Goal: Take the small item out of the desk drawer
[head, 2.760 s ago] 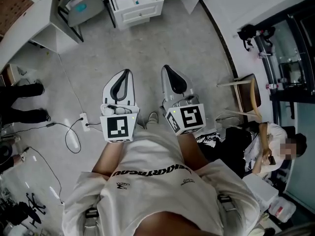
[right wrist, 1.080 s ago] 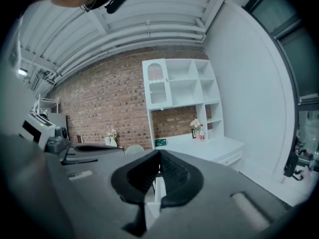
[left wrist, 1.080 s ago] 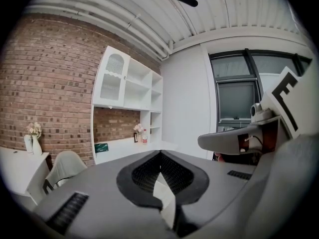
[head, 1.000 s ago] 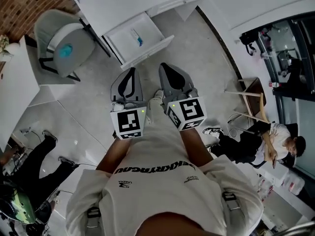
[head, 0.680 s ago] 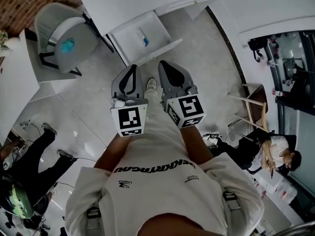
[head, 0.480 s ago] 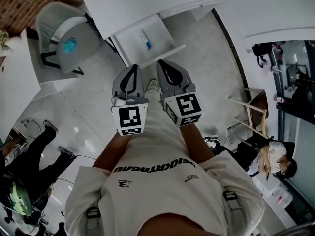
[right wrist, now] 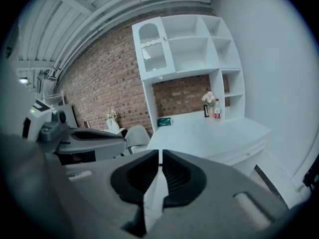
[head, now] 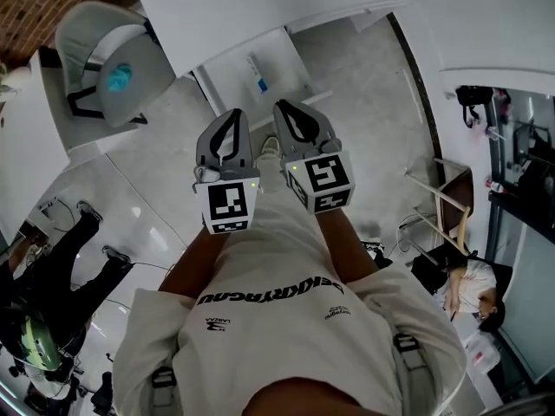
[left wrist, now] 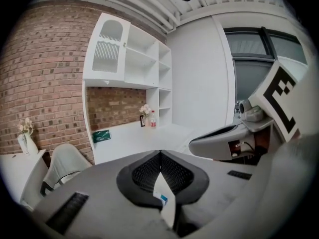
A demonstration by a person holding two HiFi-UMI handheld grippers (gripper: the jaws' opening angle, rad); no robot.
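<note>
Lying in the open drawer point(head: 279, 83), the small item point(head: 257, 68) is a slim white piece with a blue end. It rests on the drawer's floor, clear of the walls. The drawer is white and stands pulled out from under the white bench point(head: 260, 7), its front panel toward the person.

Both tools are held side by side in front of the person's chest and point toward the drawer. In the head view their tips come close to its front panel, with neither reaching inside. The left hand-held gripper point(head: 233, 112) has its jaws closed tip to tip; its own view point(left wrist: 159, 153) shows nothing gripped between the black pads. The right hand-held gripper point(head: 279, 105) has its jaws all but together and just starting to part, also with nothing between them point(right wrist: 159, 152). One of the person's shoes point(head: 270, 146) shows on the pale floor between the two tools.

A grey shell chair point(head: 91, 42) with a teal object on its seat stands left of the drawer. Above the bench, the gripper views show a white shelf unit point(right wrist: 184, 49) against a brick wall point(right wrist: 104, 78). A red-capped bottle point(right wrist: 217, 109), a small bunch of flowers point(right wrist: 208, 98) and a green box point(right wrist: 164, 121) stand on the bench top. Further off, a person in dark trousers point(head: 52, 258) stands at the left edge, and another person point(head: 473, 284) sits near a wooden chair point(head: 451, 185) at the right.
</note>
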